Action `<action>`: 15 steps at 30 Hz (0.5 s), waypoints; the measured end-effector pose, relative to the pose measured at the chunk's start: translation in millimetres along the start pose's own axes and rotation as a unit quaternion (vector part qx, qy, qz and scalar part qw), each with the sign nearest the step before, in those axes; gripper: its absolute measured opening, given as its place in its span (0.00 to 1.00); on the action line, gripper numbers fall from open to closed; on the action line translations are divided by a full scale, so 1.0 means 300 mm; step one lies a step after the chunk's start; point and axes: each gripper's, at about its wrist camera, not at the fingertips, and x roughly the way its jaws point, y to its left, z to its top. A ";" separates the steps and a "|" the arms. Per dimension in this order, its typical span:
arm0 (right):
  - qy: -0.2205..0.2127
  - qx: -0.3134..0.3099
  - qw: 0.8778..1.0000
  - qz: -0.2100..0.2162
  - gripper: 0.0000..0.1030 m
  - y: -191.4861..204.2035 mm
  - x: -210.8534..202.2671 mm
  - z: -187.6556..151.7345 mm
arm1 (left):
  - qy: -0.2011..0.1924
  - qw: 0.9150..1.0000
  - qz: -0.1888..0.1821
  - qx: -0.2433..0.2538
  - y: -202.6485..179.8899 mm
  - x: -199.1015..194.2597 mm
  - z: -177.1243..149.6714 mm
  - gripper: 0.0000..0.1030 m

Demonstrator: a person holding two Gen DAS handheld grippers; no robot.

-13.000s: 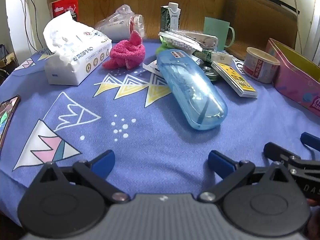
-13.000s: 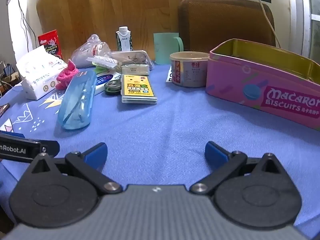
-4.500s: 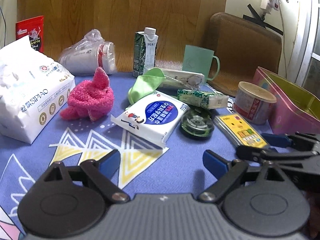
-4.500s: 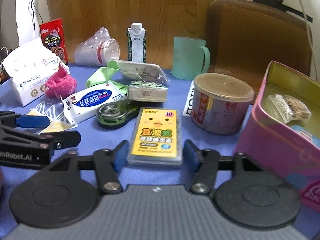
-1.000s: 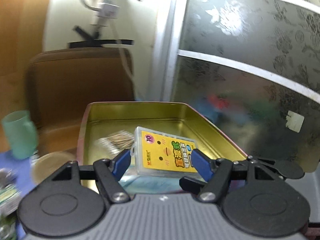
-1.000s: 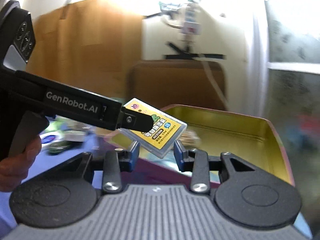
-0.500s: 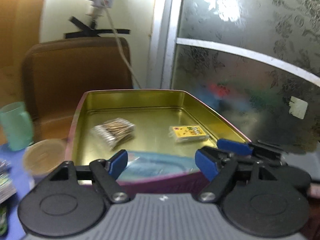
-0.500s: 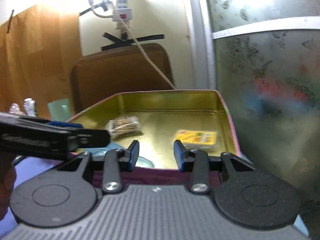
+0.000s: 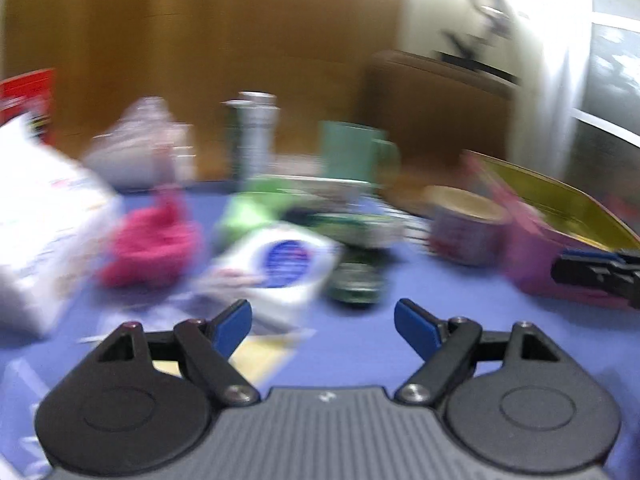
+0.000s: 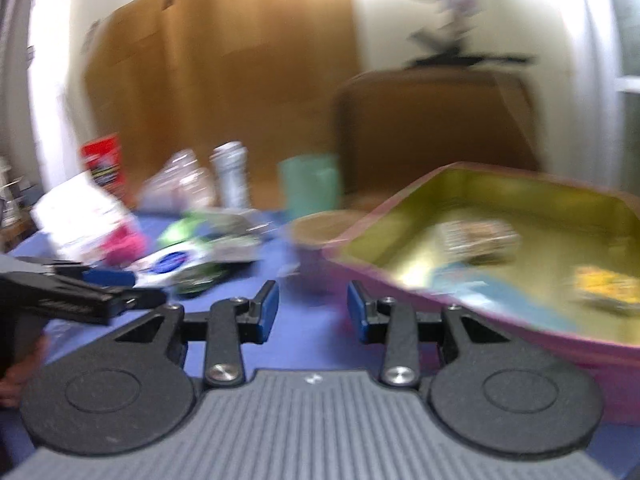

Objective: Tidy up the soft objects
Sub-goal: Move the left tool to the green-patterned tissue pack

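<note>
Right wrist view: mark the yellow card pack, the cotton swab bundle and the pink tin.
yellow card pack (image 10: 606, 285), right wrist view, top face.
cotton swab bundle (image 10: 478, 237), right wrist view, middle of wrap.
pink tin (image 10: 472, 172), right wrist view, far rim.

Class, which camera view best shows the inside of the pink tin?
The right wrist view: it looks down into the pink tin, showing its gold floor and the blurred items lying there. The left wrist view catches only its near side wall and a sliver of gold interior.

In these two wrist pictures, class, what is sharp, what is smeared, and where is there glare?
Left wrist view: the left gripper is crisp, while the pink fluffy cloth and white wipes pack are streaked sideways. Right wrist view: the right gripper is sharp, the pink biscuit tin smeared, the top washed out by glare.
</note>
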 end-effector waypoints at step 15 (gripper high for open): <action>0.075 0.148 0.985 0.034 0.76 0.075 0.466 0.093 | -0.054 0.995 -0.034 -0.077 0.132 -0.047 -0.019 0.85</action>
